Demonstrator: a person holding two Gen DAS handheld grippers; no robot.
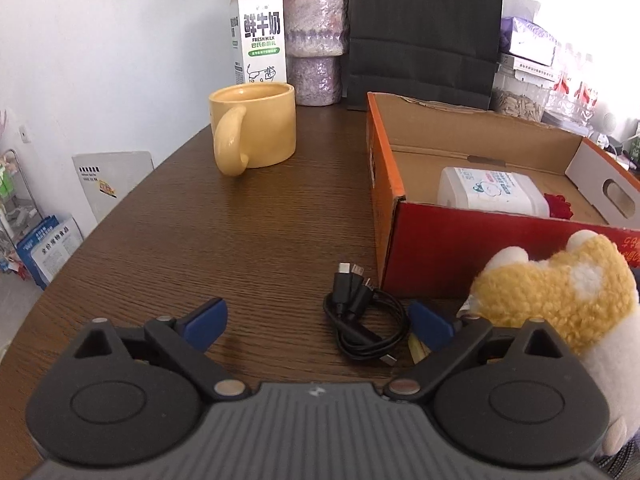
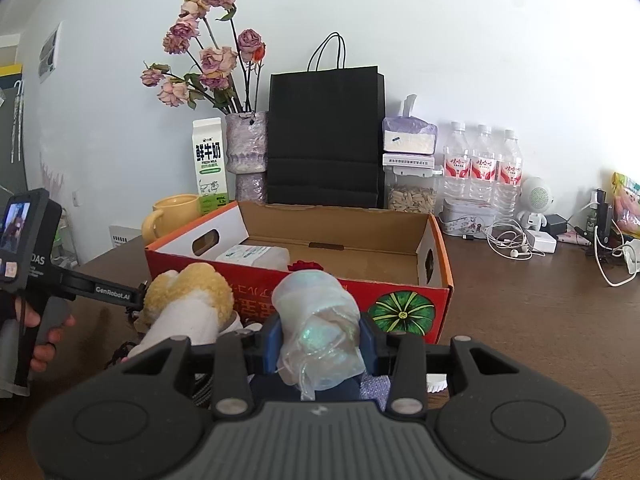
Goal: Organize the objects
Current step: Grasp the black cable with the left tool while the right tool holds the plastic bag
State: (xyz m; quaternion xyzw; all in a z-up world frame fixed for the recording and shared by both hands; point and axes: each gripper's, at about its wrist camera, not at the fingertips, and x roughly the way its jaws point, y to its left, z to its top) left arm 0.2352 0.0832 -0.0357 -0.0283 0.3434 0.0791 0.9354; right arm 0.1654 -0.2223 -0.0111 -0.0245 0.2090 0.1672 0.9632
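Holding the filmy wrapped bundle (image 2: 320, 324) clamped in my right gripper (image 2: 320, 344), just before the box (image 2: 400, 308), I should lift clear of its near wall, keeping my left gripper (image 1: 316, 320) spread wide, empty, above the cable (image 1: 364, 316).

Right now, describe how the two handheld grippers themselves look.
Both look alike: the left gripper and right gripper have blue finger pads on black linkage arms with silver pivot pins, two round black housings, and a ribbed grey centre plate with a small logo. In the right wrist view, the left one shows a black arm lettered "GenRobot.AI", a small screen and a grey handle.
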